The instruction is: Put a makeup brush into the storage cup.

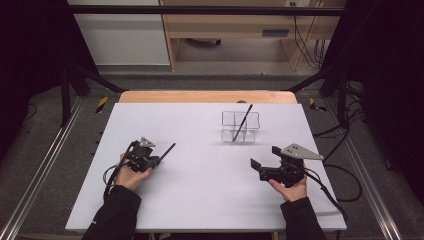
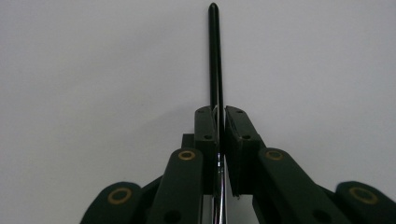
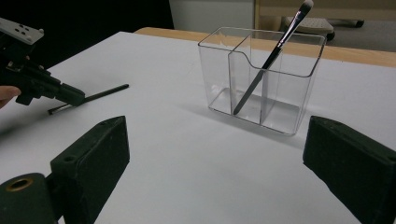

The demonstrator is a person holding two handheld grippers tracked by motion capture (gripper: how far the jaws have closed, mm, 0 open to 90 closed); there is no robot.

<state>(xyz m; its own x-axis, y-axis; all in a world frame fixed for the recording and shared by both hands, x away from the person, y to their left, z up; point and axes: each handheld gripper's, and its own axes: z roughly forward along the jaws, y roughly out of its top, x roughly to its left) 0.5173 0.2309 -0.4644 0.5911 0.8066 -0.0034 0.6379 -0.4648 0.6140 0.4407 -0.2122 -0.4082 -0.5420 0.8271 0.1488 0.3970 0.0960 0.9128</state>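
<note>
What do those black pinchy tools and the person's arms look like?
Each hand-held gripper, left and right, is black, with two flat blocky jaws on hinged bars with brass-ringed pivots. A grey three-cornered plate dotted with small holes sits on top, and a black cable trails from each. The person wears dark long sleeves.

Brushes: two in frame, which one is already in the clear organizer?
The light-tipped brush, leaning upright in the clear organizer. The other brush is clamped in the left gripper jaws, low over the table, well apart from it.
</note>
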